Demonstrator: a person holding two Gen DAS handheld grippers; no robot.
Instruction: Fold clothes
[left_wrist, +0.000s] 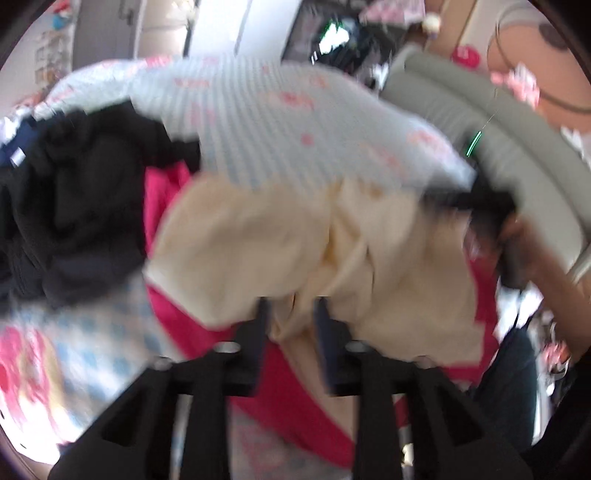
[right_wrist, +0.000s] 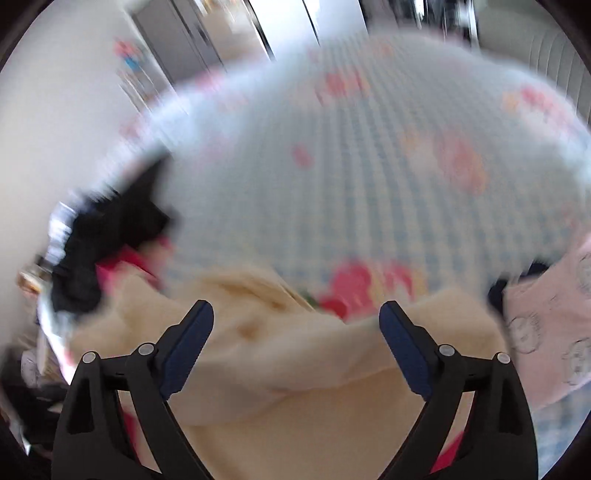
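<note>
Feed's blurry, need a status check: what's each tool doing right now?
Left tool: closed on the cream garment.
Right tool: open, holding nothing, above the cream garment.

We are in a home, in a bedroom. We see a bed (right_wrist: 369, 166) with a sheet that has small blue and white squares and pink flower shapes on it. Clothes lie in a heap on the bed: a cream top (left_wrist: 258, 236), something bright pink (left_wrist: 166, 192) and a dark pile (left_wrist: 85, 206). A grey padded headboard (left_wrist: 517, 147) curves along one side. A pale pink pillow (right_wrist: 546, 332) with little drawn pictures lies at the edge. Far off we see a white wall (right_wrist: 62, 122) and what looks like a tall cupboard (right_wrist: 177, 40), all blurry.
</note>
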